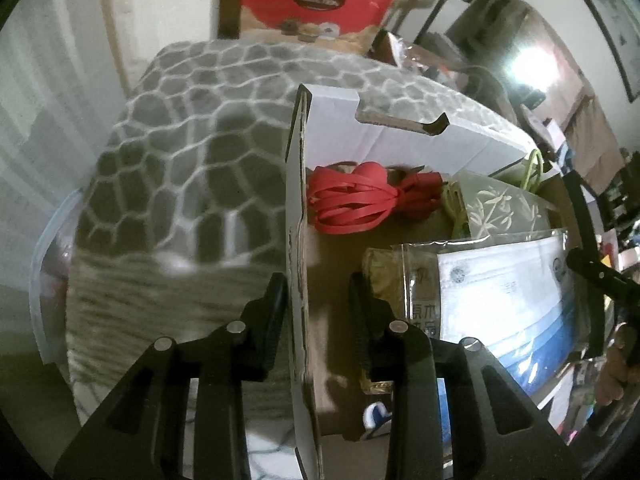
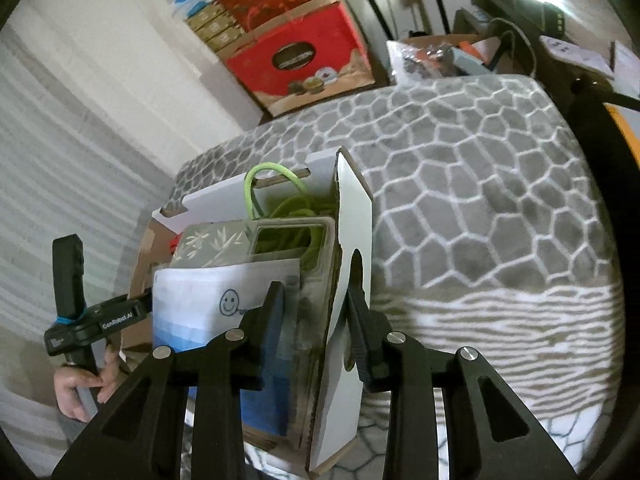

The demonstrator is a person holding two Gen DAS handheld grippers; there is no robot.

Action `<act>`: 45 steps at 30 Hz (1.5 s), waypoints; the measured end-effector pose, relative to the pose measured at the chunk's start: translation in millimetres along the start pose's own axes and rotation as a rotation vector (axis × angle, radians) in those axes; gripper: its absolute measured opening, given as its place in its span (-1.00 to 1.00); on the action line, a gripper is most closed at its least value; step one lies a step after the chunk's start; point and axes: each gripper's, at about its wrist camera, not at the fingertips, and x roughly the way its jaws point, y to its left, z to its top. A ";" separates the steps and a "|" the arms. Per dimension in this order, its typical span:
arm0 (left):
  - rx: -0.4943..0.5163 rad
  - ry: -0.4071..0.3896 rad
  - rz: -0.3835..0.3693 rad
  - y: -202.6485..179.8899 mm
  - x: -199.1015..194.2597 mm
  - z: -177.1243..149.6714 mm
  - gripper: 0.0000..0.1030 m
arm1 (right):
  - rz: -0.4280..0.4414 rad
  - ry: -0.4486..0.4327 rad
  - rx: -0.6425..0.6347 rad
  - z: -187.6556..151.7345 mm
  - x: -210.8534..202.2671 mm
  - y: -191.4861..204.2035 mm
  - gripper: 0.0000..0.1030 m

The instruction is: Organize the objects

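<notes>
A white cardboard box (image 1: 400, 140) sits against a grey honeycomb-patterned cushion (image 1: 192, 160). It holds a red coiled band (image 1: 352, 200), a green cord (image 2: 296, 212), a bamboo-print packet (image 1: 500, 204) and a bag of blue-white masks (image 1: 512, 300). My left gripper (image 1: 318, 312) straddles the box's left wall (image 1: 298, 280), fingers not pressed on it. My right gripper (image 2: 316, 320) straddles the box's right wall (image 2: 348, 300), one finger inside against the mask bag (image 2: 200, 304). The left gripper (image 2: 80, 320) and a hand also show in the right wrist view.
A red gift box (image 1: 316, 4) stands behind the cushion, also in the right wrist view (image 2: 300, 60), with more boxes stacked above. A cluttered table (image 2: 460, 56) and dark chair frames lie at the far right. White curtains hang on the left.
</notes>
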 end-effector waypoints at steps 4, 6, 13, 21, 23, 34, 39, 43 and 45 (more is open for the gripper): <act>0.021 -0.003 0.001 -18.1 4.6 14.5 -0.45 | -0.023 -0.033 0.008 9.6 -10.7 -11.0 -0.39; 0.019 -0.003 -0.006 -24.0 7.9 22.6 -0.45 | -0.029 -0.041 0.013 14.9 -12.4 -16.2 -0.39; -0.007 0.015 -0.020 -31.0 29.4 39.5 -0.45 | -0.055 -0.051 0.034 25.8 -4.4 -37.8 -0.39; -0.006 0.018 -0.013 -31.4 31.7 39.5 -0.45 | -0.060 -0.073 0.023 27.4 -0.1 -42.1 -0.37; -0.017 0.012 -0.028 -29.5 28.6 38.3 -0.44 | -0.062 -0.069 0.018 27.8 0.3 -41.4 -0.31; 0.029 -0.156 0.065 -23.2 -27.0 14.5 0.28 | -0.138 -0.189 -0.076 5.9 -46.6 -15.4 0.37; 0.054 -0.245 0.088 -33.6 -61.8 -13.0 0.67 | -0.236 -0.260 -0.120 -9.3 -65.5 8.2 0.50; 0.067 -0.278 0.085 -42.8 -77.5 -32.8 0.89 | -0.317 -0.314 -0.157 -29.2 -76.8 29.2 0.55; 0.078 -0.280 0.080 -48.4 -81.1 -42.4 0.91 | -0.357 -0.327 -0.189 -37.7 -78.1 38.2 0.57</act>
